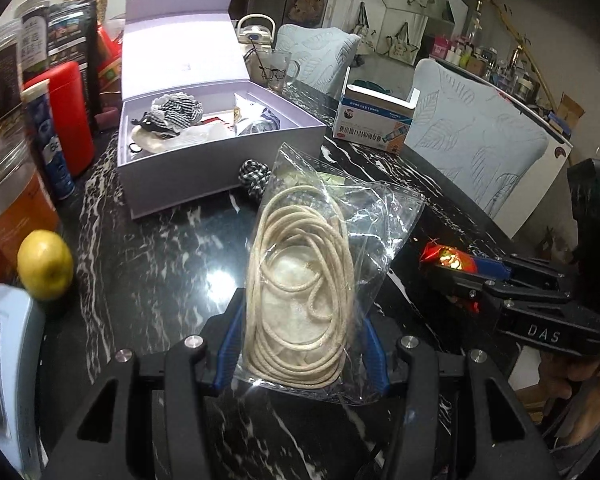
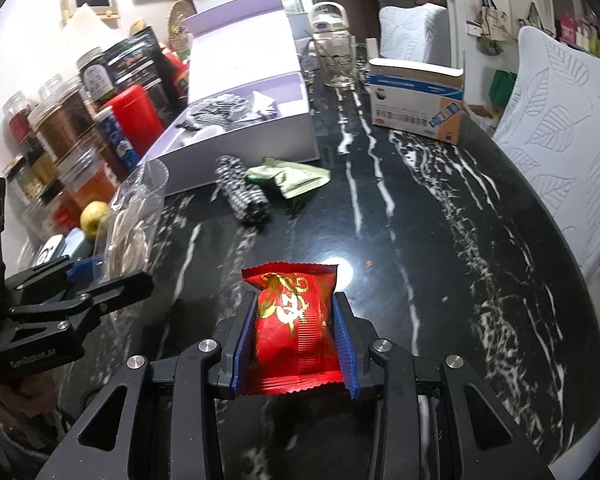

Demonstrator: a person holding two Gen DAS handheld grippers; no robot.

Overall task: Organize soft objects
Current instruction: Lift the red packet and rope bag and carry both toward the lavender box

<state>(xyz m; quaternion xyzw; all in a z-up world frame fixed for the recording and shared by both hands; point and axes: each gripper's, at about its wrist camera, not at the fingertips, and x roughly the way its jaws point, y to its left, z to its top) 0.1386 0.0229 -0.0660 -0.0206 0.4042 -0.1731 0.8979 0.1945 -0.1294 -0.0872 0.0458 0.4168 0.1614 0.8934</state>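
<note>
My left gripper point(image 1: 300, 320) is shut on a clear plastic bag of coiled cream rope point(image 1: 304, 280) and holds it above the black marble table point(image 1: 160, 264). The bag also shows in the right wrist view point(image 2: 128, 232). My right gripper point(image 2: 296, 320) is shut on a red packet with gold print point(image 2: 296, 320), also seen in the left wrist view point(image 1: 452, 260). An open lilac box point(image 1: 220, 148) holding checked fabric and other soft items stands beyond. A black-and-white checked scrunchie point(image 2: 242, 196) and a green packet point(image 2: 292, 178) lie in front of the box point(image 2: 240, 136).
Jars, a red canister point(image 1: 70, 116) and a yellow fruit point(image 1: 44, 264) line the left edge. A glass mug point(image 1: 274, 70) and a blue-and-white carton point(image 1: 376, 118) stand behind. Cushioned chairs point(image 2: 560, 136) sit along the right side.
</note>
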